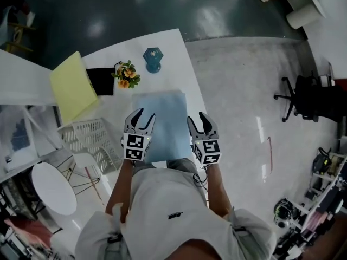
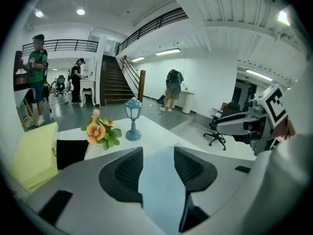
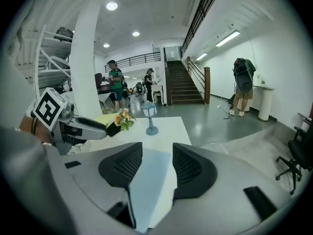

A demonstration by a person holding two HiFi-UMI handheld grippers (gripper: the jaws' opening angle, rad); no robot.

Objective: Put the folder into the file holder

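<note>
**Item 1, left gripper (image 2: 158, 166).** We found its jaws parted and pressing on nothing. The pale blue folder (image 2: 159, 190) lay flat beneath the gap. In the head view this gripper hung over the folder's near left corner.

**Item 2, right gripper (image 3: 157, 168).** Its jaws were likewise parted and empty, and the folder's right edge ran under the gap between them.

**Item 3, folder.** It lay flat on the white desk (image 1: 168, 42), between the two grippers, and was not in the file holder.

**Item 4, file holder (image 1: 89, 137).** It was white and slatted, to the left of the folder and apart from it. We could not tell what it rested on.

**Item 5, desk goods beyond the folder.**
- Orange flowers (image 1: 126, 75) stood just past the folder's far left corner.
- A small blue lantern (image 1: 153, 58) stood upright a little farther off.
- A black flat item (image 1: 100, 81) lay left of the flowers.
- A yellow folder (image 1: 73, 85) lay tilted, farther left again.

**Item 6, floor.** We noted a black office chair (image 1: 303, 96) well to the right of the folder.

**Item 7, far background.** In both gripper views, people stood well beyond the folder, near a dark staircase (image 3: 183, 84).
</note>
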